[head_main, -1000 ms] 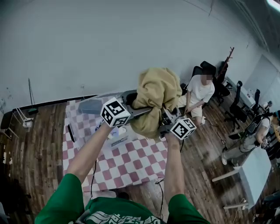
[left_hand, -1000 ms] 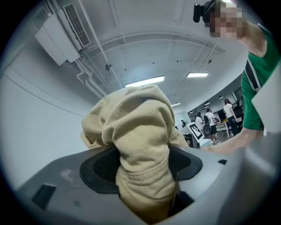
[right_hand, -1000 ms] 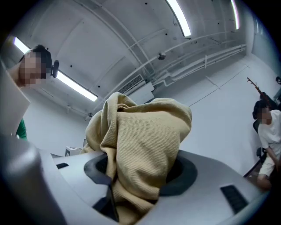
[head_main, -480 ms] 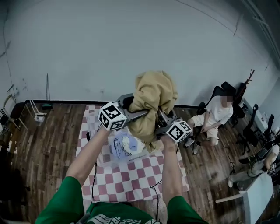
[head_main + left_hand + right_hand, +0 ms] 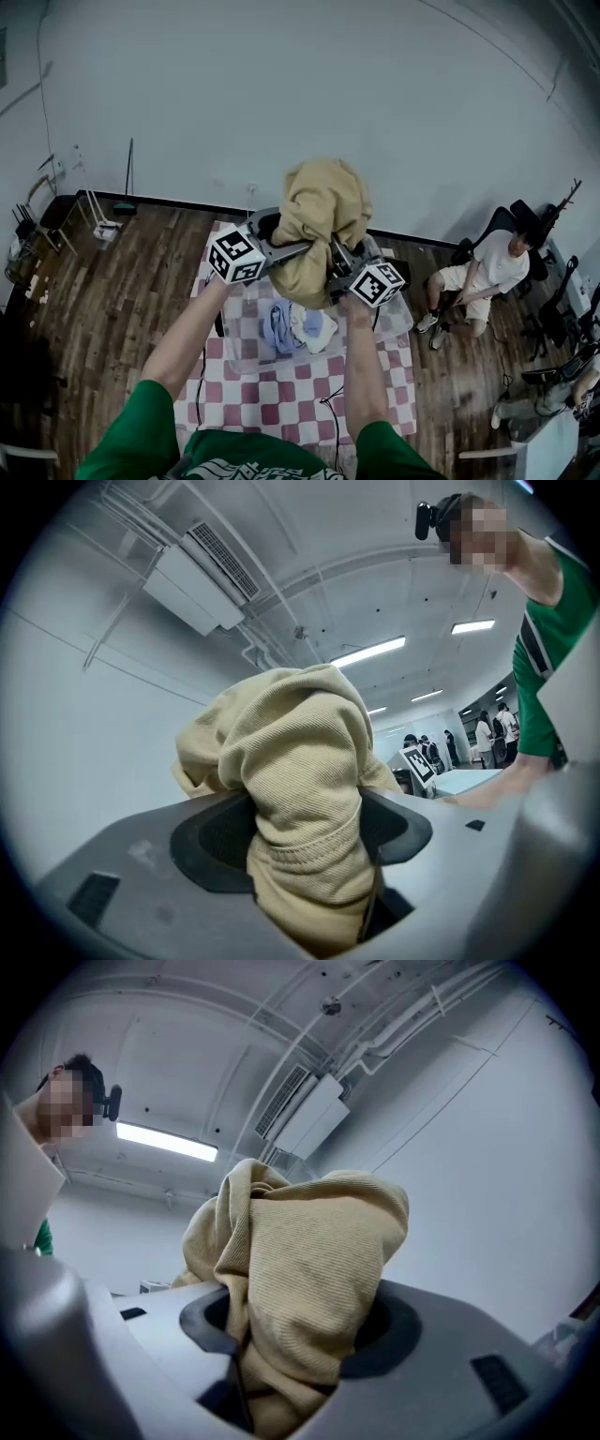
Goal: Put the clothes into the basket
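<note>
The left claw [image 5: 305,829] and right claw [image 5: 298,1326] each pinch a fold of the tan top [image 5: 319,211], high over the basket [image 5: 253,349].
Best to lower both together until the cloth sits inside the rim, then let go. From above, the top hides the claw tips and the basket's far rim on the bench [image 5: 281,403] below.

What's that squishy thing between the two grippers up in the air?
A bunched tan garment. In the head view it fills the gap between the left gripper and right gripper, both clamped on it.
</note>
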